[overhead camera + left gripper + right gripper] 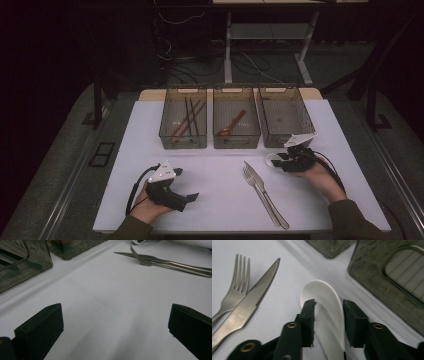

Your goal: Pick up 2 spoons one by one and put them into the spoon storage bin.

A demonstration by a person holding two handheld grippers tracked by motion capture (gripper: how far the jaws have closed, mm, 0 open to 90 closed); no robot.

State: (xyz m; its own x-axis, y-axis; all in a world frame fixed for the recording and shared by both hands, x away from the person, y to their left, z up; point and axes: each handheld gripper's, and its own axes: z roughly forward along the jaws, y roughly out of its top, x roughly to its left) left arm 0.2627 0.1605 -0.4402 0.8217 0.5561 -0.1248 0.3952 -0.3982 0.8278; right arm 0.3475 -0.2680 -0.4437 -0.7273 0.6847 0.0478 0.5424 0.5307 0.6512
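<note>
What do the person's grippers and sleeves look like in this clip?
Both the left gripper and the right gripper are black, each topped by a grey three-cornered plate and trailing a black cable. The right gripper view shows blocky jaws and brass-coloured pivot rivets. The person wears dark olive sleeves.

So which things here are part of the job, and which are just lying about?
In the job:
white spoon, between the jaws of the right gripper
right-hand bin, nearest it

Lying about:
fork and knife
left gripper, open over bare table
bins holding chopsticks and a red spoon
</note>
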